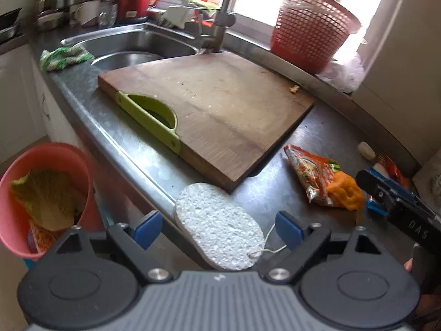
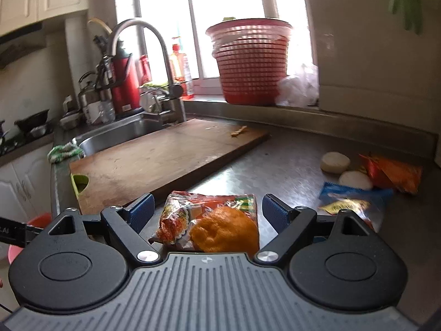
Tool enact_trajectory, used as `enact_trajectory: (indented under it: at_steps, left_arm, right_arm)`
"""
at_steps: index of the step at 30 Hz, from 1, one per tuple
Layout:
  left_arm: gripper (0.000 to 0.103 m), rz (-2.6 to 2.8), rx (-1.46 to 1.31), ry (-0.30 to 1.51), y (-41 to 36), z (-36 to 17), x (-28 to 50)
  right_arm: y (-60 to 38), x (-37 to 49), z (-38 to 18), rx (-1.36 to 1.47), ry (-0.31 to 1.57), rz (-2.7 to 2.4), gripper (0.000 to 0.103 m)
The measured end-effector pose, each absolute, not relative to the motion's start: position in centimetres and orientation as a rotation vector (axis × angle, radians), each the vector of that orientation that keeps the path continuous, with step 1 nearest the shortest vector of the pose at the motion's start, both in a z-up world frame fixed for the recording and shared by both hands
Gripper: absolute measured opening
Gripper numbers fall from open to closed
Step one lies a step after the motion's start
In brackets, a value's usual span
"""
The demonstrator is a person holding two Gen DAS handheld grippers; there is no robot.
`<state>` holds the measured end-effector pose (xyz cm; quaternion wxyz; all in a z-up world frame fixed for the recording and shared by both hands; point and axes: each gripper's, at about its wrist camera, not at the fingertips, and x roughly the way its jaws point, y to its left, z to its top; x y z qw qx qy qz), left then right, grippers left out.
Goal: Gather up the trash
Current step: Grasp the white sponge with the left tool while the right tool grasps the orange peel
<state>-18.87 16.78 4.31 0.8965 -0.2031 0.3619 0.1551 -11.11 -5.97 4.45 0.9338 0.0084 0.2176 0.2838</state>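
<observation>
Right wrist view is showing me the noodle wrapper [image 2: 193, 215] with orange peel [image 2: 224, 233] lying on the steel counter [image 2: 289, 165], sitting between my right gripper's [image 2: 206, 211] wide-open jaws, untouched. My left gripper [image 1: 217, 227] is gaping over a white sponge [image 1: 217, 234]. Farther off, a cutting board [image 1: 215, 104], sink [image 1: 132, 44] and window basket [image 2: 252, 66] are sitting; the pink bin [image 1: 41, 198] is standing far left.

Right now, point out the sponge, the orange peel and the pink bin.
sponge [image 1: 219, 224]: left wrist view, middle of its top face.
orange peel [image 2: 224, 233]: right wrist view, centre of the peel.
pink bin [image 1: 55, 153]: left wrist view, far rim.
</observation>
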Motion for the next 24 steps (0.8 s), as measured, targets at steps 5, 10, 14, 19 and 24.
enact_trajectory:
  at_steps: [5, 10, 14, 19, 24]
  left_arm:
    - [0.089, 0.388, -0.445, 0.769, 16.4, 4.1, -18.0]
    - [0.089, 0.43, -0.442, 0.804, 15.8, 3.7, -17.3]
    - [0.088, 0.456, -0.432, 0.834, 15.5, 3.3, -17.0]
    - [0.074, 0.494, -0.418, 0.856, 15.4, 3.0, -16.4]
    - [0.07, 0.514, -0.399, 0.86, 15.1, 3.1, -16.4]
  right_arm:
    - [-5.3, -10.0, 4.0, -0.018, 0.465, 0.635, 0.103]
    - [-5.0, -9.5, 3.2, -0.028, 0.487, 0.652, 0.103]
    - [-5.0, -9.6, 2.8, -0.034, 0.495, 0.663, 0.103]
    - [-5.5, -9.2, 2.7, 0.022, 0.525, 0.674, 0.103]
    - [-5.9, -8.9, 2.5, 0.075, 0.562, 0.68, 0.103]
